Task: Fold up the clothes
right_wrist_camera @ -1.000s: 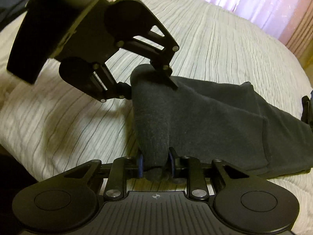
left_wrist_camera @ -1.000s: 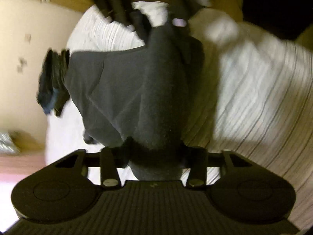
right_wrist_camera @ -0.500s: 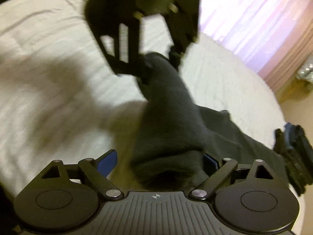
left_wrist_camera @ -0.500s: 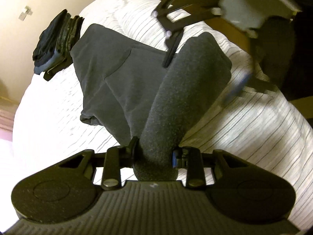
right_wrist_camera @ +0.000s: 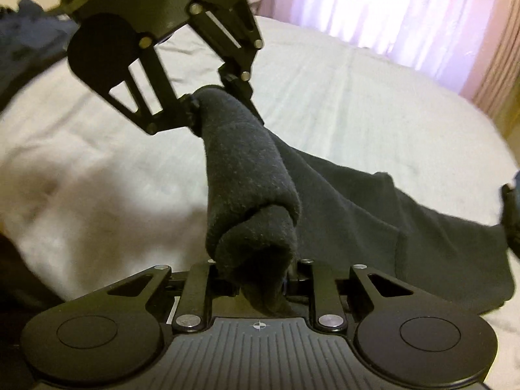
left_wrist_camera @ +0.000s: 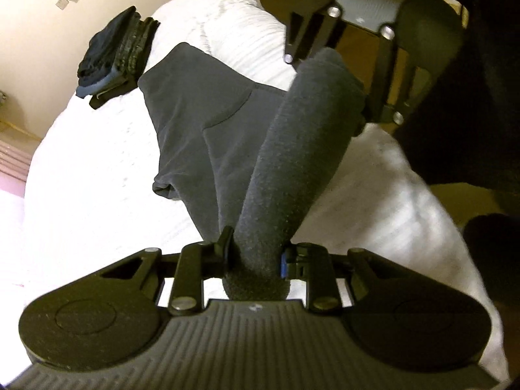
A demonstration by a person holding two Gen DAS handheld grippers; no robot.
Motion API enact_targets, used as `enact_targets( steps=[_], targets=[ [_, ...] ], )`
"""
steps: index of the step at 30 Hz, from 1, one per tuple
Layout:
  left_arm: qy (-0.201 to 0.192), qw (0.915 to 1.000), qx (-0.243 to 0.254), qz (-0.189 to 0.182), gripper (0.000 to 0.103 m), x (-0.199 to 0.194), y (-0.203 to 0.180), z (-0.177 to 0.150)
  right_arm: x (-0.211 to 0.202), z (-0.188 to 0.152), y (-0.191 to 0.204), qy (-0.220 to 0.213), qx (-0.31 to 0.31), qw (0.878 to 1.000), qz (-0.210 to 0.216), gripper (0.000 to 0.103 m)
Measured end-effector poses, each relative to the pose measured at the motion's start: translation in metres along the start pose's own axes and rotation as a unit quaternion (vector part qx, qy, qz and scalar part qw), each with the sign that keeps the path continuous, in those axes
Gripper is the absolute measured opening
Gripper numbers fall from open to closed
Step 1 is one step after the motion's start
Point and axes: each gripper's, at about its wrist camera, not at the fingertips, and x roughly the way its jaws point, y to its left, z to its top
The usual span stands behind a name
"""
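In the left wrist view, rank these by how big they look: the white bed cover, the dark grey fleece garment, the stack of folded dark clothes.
1. White bed cover
2. Dark grey fleece garment, though its near end looms by the camera
3. Stack of folded dark clothes, farthest away

The garment (left_wrist_camera: pixel 227 123) is dark charcoal grey, plain, with a fuzzy matte nap. The bedcover (left_wrist_camera: pixel 97 195) is white with faint fine stripes (washed out by glare). At the bed's far edge, the folded stack (left_wrist_camera: pixel 117 52) runs black, speckled grey and blue. Curtains (right_wrist_camera: pixel 373 3) glow pale pink-lilac.
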Motion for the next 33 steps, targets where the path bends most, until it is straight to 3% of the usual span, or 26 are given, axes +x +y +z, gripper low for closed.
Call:
enact_targets(
  steps=[6, 13, 17, 20, 22, 25, 28, 30, 32, 33],
  targets=[
    [0.002, 0.9995, -0.001, -0.031, 0.023, -0.017, 0.043, 0.028, -0.033, 0.013, -0.026, -0.02, 0.06, 0.997, 0.033, 0.022],
    [0.006, 0.996, 0.013, -0.088, 0.027, 0.006, 0.145, 0.113, -0.057, 0.012, -0.122, -0.063, 0.168, 0.982, 0.049, 0.022],
    [0.007, 0.9916, 0.006, -0.129, 0.032, 0.046, 0.212, 0.17, -0.054, -0.005, -0.203, -0.077, 0.253, 0.962, 0.074, 0.022],
    [0.004, 0.9913, -0.03, -0.128, 0.042, 0.089, 0.268, 0.209, -0.043, -0.031, -0.271, -0.088, 0.334, 0.934, 0.09, 0.022],
    [-0.002, 0.9912, -0.078, -0.107, 0.041, 0.117, 0.305, 0.229, -0.034, -0.049, -0.313, -0.093, 0.381, 0.915, 0.094, 0.022],
    [-0.019, 0.9801, -0.177, -0.087, 0.04, 0.143, 0.352, 0.237, -0.008, -0.08, -0.371, -0.09, 0.456, 0.881, 0.089, 0.022],
    [-0.017, 0.9581, -0.267, -0.101, 0.04, 0.167, 0.38, 0.227, 0.031, -0.121, -0.42, -0.057, 0.559, 0.823, 0.086, 0.022],
    [0.007, 0.9488, -0.296, -0.111, 0.04, 0.185, 0.379, 0.215, 0.055, -0.148, -0.444, -0.03, 0.624, 0.777, 0.082, 0.023],
    [0.031, 0.9423, -0.311, -0.121, 0.041, 0.201, 0.37, 0.204, 0.063, -0.163, -0.451, -0.032, 0.656, 0.748, 0.095, 0.024],
    [0.042, 0.9385, -0.318, -0.128, 0.041, 0.208, 0.363, 0.197, 0.062, -0.166, -0.45, -0.038, 0.664, 0.741, 0.098, 0.024]
  ],
)
